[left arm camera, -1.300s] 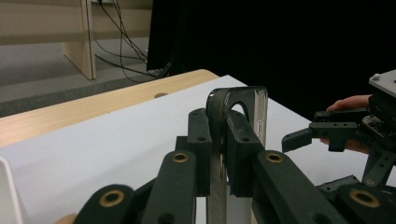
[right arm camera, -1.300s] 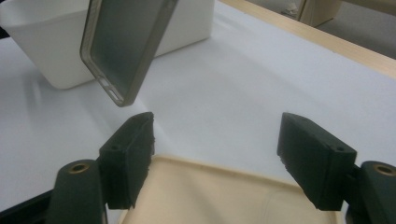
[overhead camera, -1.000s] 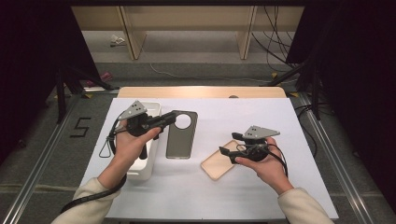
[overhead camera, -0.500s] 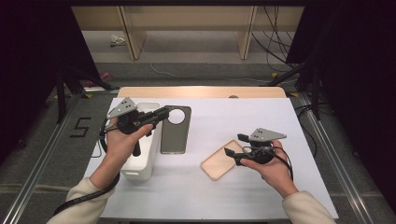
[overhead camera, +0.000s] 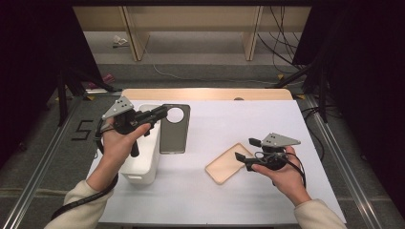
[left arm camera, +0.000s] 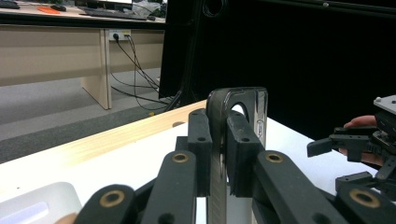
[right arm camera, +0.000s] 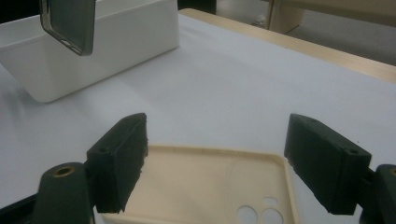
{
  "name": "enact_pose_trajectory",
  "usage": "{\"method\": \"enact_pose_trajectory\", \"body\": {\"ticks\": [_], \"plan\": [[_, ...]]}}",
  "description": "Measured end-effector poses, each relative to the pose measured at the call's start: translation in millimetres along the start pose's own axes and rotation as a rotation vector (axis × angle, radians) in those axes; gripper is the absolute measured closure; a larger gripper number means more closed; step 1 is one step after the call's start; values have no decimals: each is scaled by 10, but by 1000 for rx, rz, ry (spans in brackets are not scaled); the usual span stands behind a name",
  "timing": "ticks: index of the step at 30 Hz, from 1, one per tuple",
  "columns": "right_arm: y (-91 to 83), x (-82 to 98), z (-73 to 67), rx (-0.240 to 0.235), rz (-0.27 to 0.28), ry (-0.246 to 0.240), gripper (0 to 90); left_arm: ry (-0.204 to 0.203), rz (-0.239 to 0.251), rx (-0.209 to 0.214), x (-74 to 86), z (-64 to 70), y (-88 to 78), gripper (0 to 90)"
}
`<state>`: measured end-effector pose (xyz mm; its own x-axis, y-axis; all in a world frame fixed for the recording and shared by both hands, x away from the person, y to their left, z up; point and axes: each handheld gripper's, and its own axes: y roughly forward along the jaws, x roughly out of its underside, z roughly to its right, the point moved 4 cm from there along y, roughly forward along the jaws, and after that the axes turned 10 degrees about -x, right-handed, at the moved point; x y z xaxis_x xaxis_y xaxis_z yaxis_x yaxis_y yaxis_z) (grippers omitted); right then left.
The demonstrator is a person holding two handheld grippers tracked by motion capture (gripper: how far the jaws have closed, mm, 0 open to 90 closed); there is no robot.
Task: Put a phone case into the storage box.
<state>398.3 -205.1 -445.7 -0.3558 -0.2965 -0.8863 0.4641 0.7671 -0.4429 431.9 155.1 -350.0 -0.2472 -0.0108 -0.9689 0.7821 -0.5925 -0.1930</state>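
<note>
While your left gripper (overhead camera: 160, 113) pinches the dark case (overhead camera: 173, 130) by its edge near the round camera cutout, that case hangs clear of the table (overhead camera: 239, 119), with its cutout end toward twelve o'clock in the high view. In the left gripper view the two pads (left arm camera: 201, 154) press flat against both faces of the dark case (left arm camera: 243, 100), which rises upright between them. Just at nine o'clock of the case sits the white bin (overhead camera: 143, 162), under your left hand (overhead camera: 117, 145). Your right gripper (overhead camera: 241, 156) hovers at the five o'clock part of the table, jaws spread wide, with nothing between them. Its tips point toward nine o'clock, over the near end of the beige case (overhead camera: 227, 164), which lies flat on the white surface, open side up. In the right gripper view the beige case (right arm camera: 196, 186) lies below the parted pads (right arm camera: 121, 158), and the bin (right arm camera: 93, 51) stands well apart at eleven o'clock.
</note>
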Motion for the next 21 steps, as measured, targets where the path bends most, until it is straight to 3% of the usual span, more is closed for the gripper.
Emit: {"method": "enact_pose_trajectory", "body": {"ticks": [12, 21], "plan": [[-99, 55, 26, 15, 8, 16, 221, -2, 19, -17, -128, -169, -38, 814], [-187, 97, 61, 34, 12, 26, 221, 24, 12, -34, -258, -341, -11, 814]]}}
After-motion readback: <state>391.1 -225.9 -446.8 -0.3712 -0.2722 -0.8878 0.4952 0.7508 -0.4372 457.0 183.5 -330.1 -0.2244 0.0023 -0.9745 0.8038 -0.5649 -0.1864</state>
